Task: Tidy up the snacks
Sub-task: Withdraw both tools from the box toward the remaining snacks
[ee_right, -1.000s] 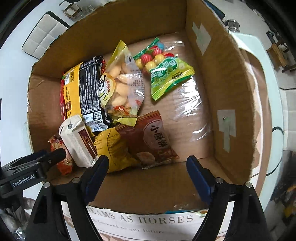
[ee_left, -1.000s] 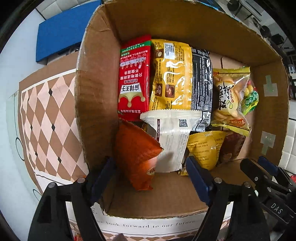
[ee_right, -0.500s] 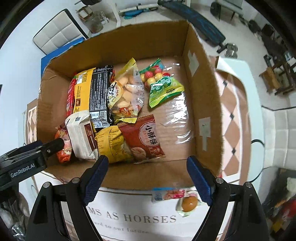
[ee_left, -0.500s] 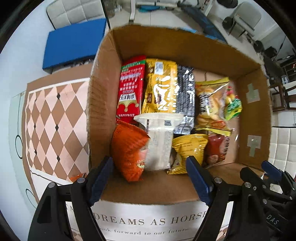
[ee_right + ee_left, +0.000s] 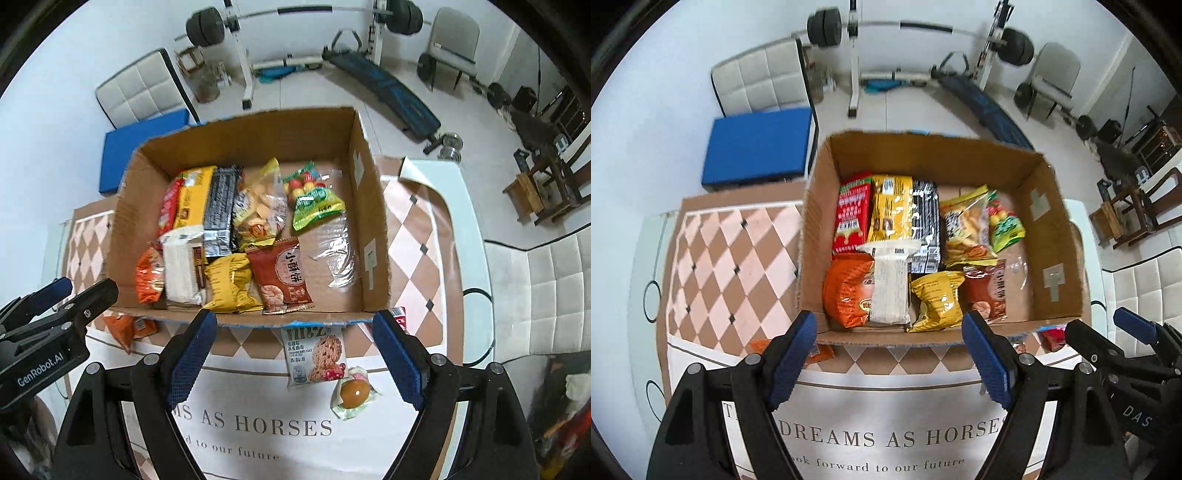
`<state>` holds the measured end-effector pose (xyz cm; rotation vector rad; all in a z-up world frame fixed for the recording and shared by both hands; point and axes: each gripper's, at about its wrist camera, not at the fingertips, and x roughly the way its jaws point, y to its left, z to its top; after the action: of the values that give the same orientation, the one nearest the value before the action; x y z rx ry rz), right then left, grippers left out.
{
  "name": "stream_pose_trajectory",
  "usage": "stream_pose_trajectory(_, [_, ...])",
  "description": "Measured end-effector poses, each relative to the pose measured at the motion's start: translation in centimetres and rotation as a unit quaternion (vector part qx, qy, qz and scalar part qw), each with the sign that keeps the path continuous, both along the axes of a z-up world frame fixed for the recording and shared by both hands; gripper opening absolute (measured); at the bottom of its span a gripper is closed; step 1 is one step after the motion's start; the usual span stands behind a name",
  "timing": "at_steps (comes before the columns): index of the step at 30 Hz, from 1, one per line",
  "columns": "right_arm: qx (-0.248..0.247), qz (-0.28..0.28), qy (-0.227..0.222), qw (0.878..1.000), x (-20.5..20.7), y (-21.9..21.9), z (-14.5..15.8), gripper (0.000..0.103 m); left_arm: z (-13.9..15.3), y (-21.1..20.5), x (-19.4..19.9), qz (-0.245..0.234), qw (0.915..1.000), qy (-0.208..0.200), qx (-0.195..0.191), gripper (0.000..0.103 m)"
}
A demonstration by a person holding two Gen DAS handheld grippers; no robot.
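Now both grippers, left (image 5: pixel 888 354) and right (image 5: pixel 290 354), gape empty above box (image 5: pixel 236 315). Risk: cookie pack (image 5: pixel 314 356) tucked against box edge, awkward pinch.

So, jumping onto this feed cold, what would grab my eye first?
The open cardboard box, its left side packed with bright snack packets, a red packet near the middle and a green candy bag toward the back. On the printed cloth in front of it lie a cookie packet and a wrapped egg. Both the left gripper and the right gripper are open and empty.
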<state>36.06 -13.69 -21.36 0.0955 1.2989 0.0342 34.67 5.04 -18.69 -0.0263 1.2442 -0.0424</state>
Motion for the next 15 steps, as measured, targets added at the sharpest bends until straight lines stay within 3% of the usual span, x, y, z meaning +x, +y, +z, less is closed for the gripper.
stream_pose_trajectory(5, [0.015, 0.0, -0.029, 0.999, -2.6, -0.3, 2.6, 0.088, 2.6, -0.1, -3.1, -0.003, 0.9986, -0.051, 0.013, 0.08])
stream_pose_trajectory(9, [0.023, -0.001, -0.043, 0.999, -4.6, -0.7, 3.9, 0.088, 3.5, 0.0, -5.1, 0.001, 0.9978, -0.066, 0.009, 0.08])
stream_pose_trajectory(15, [0.05, -0.024, -0.017, 0.998, -7.2, -2.3, 2.7, 0.088, 3.2, -0.1, -7.9, 0.015, 0.9961, -0.085, 0.017, 0.08])
